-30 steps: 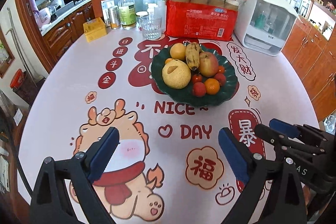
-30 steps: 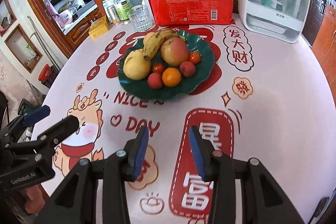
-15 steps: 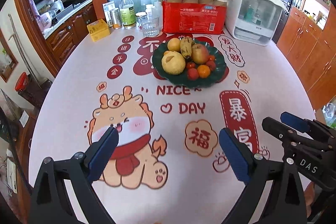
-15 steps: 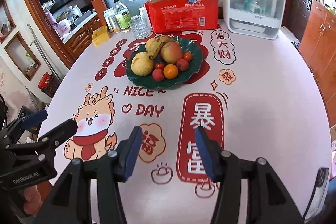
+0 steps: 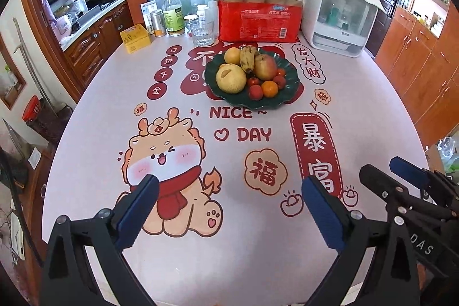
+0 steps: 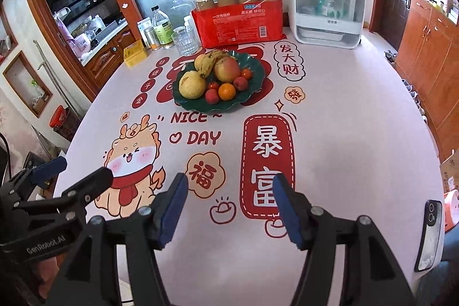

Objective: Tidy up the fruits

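Here, 2 empty, spread grippers, left gripper [image 5: 229, 208] and right gripper [image 6: 229, 205], above glossy tablecloth [image 5: 200, 248]; scalloped green plate [image 5: 275, 102], possibly ceramic.

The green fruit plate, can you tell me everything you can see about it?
The green fruit plate is dark green and glossy, looking like ceramic, with a wavy, scalloped rim. It sits flat on the printed tablecloth, toward the table's far side, just beyond the words NICE DAY and in front of the red package. It is piled with a pear, a spotted banana, an apple, an orange and small red fruits. Neither pair of tongs touches it.
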The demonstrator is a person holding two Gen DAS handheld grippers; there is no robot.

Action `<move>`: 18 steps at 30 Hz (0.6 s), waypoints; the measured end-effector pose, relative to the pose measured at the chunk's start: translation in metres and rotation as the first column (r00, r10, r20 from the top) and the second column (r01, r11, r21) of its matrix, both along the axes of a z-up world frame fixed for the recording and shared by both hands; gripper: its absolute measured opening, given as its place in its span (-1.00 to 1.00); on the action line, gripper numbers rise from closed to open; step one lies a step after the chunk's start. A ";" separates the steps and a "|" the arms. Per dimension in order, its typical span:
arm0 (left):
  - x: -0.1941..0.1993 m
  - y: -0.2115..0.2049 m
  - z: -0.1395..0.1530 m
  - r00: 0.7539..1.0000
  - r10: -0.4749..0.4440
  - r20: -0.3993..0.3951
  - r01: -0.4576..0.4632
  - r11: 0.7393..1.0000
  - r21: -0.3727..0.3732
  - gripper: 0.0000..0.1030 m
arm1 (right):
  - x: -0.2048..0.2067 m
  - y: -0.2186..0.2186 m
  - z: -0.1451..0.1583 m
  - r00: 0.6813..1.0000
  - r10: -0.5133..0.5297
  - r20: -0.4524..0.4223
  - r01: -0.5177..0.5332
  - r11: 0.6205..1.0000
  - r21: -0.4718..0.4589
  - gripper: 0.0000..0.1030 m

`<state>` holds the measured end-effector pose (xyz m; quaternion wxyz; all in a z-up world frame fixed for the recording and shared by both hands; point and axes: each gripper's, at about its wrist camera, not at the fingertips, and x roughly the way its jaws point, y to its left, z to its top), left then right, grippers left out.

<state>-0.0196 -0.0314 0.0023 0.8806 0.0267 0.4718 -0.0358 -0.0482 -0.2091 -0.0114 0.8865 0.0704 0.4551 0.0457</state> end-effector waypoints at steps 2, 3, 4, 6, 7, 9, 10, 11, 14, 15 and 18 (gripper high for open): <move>0.000 -0.003 -0.001 1.000 -0.012 -0.012 0.012 1.000 -0.003 0.93 | -0.002 0.000 0.001 1.000 -0.002 0.002 0.002 1.000 -0.001 0.21; -0.001 -0.004 -0.001 1.000 -0.015 -0.014 0.015 1.000 0.001 0.93 | -0.003 0.000 0.002 1.000 -0.003 0.004 0.003 1.000 -0.003 0.21; -0.001 -0.006 -0.001 1.000 -0.018 -0.014 0.019 1.000 0.005 0.93 | -0.005 0.001 0.003 1.000 -0.010 0.007 0.011 1.000 -0.015 0.21; -0.002 -0.007 0.000 1.000 -0.025 -0.008 0.025 1.000 0.009 0.93 | -0.005 0.000 0.004 1.000 -0.020 0.012 0.021 0.999 -0.025 0.21; -0.002 -0.008 0.001 1.000 -0.026 -0.006 0.027 1.000 0.011 0.93 | -0.005 -0.001 0.004 1.000 -0.025 0.014 0.025 0.999 -0.024 0.21; -0.002 -0.009 0.002 1.000 -0.031 -0.003 0.031 0.999 0.018 0.93 | -0.005 -0.002 0.005 0.999 -0.030 0.013 0.031 0.999 -0.022 0.21; -0.002 -0.009 0.003 0.999 -0.033 0.000 0.033 0.999 0.024 0.93 | -0.006 -0.002 0.005 0.999 -0.035 0.012 0.035 0.999 -0.021 0.21; -0.003 -0.010 0.003 0.999 -0.034 0.002 0.034 0.999 0.028 0.93 | -0.006 -0.002 0.005 0.999 -0.037 0.011 0.037 0.999 -0.021 0.21; -0.003 -0.010 0.003 0.999 -0.037 0.004 0.036 0.999 0.033 0.93 | -0.007 -0.003 0.004 0.999 -0.042 0.008 0.043 0.999 -0.016 0.21; -0.002 -0.010 0.003 0.999 -0.035 0.003 0.035 0.999 0.029 0.93 | -0.007 -0.003 0.004 0.999 -0.043 0.008 0.043 0.999 -0.016 0.21; -0.002 -0.010 0.003 0.999 -0.033 0.001 0.033 0.999 0.029 0.93 | -0.007 -0.003 0.004 0.999 -0.043 0.008 0.043 0.999 -0.017 0.21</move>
